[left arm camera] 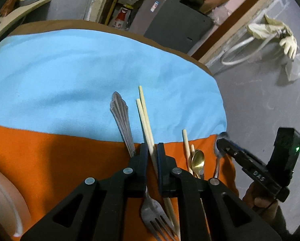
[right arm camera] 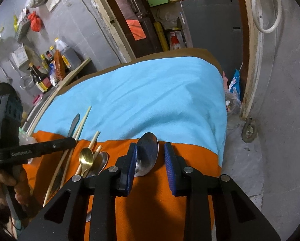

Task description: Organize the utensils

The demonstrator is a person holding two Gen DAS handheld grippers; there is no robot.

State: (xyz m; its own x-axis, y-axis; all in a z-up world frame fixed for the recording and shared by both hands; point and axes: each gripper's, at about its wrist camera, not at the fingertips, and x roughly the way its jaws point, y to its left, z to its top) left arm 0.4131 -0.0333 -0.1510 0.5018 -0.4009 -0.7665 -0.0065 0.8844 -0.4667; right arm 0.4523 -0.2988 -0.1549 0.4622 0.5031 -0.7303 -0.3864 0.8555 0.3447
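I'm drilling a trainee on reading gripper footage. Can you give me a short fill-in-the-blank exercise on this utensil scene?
1. The left gripper has its fingers on either side of a pair of wooden ____.
2. Between the fingers of the right gripper lies the bowl of a large silver ____.
3. The small spoon lying beside the chopsticks is ____ in colour.
4. The utensils lie on an orange and ____ cloth.

Missing words: chopsticks; spoon; gold; blue
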